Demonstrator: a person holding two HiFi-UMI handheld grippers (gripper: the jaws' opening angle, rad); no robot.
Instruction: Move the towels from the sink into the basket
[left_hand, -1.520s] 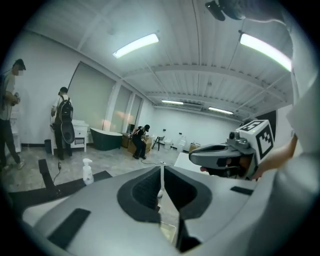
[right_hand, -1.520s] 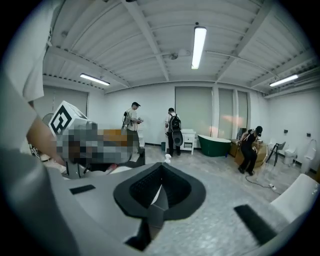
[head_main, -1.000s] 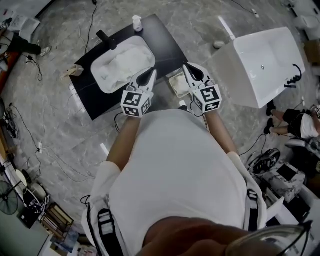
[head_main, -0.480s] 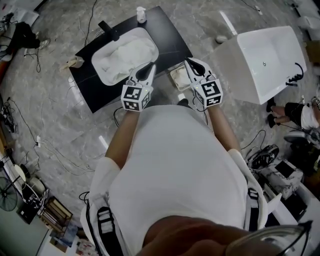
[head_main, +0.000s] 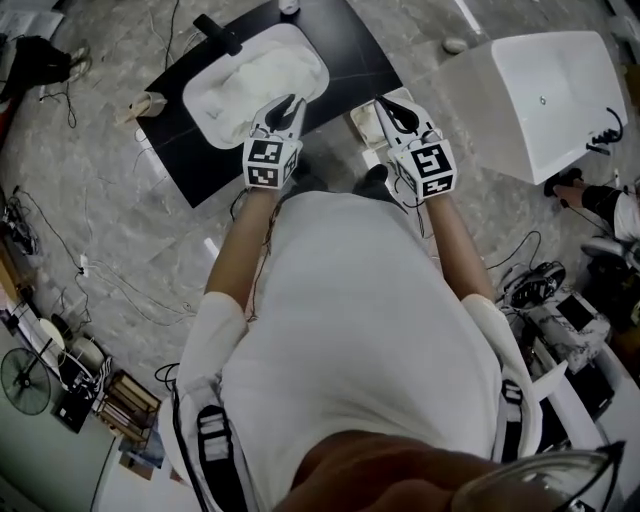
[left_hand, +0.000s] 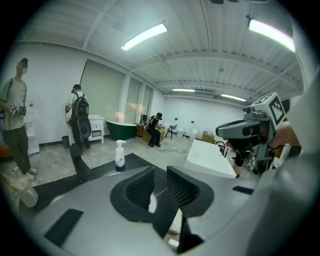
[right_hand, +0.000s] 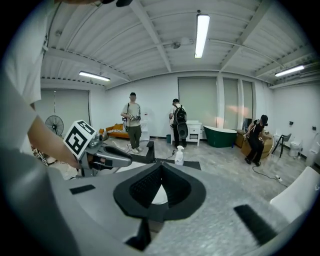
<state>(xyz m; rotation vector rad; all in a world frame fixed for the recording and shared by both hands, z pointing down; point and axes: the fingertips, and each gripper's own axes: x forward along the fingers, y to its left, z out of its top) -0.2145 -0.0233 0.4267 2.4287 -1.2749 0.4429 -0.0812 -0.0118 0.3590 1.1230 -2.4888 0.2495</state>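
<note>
Nothing's been moved yet as far as I can tell: the towels are all piled in the sink, a white heap filling the basin, with the faucet on its far-left rim. Just right of the sink's near edge, the left gripper hovers over the black counter, tips pointing at the towel pile but not touching it. Its jaws are all but together, only a sliver between the pads, nothing in there. Further right of the sink, just off the counter's end, there's a small pale tub that I take to be the basket, looking empty from here, though it's partly hidden. The right gripper hangs right over it, jaws closed tip to tip and also empty. Way out right of the sink is a big white bathtub, not part of this. So I'd call this the approach for the first grab. The next move needs the left jaws spread wide, dropped into the pile and pinched on a fold.
</note>
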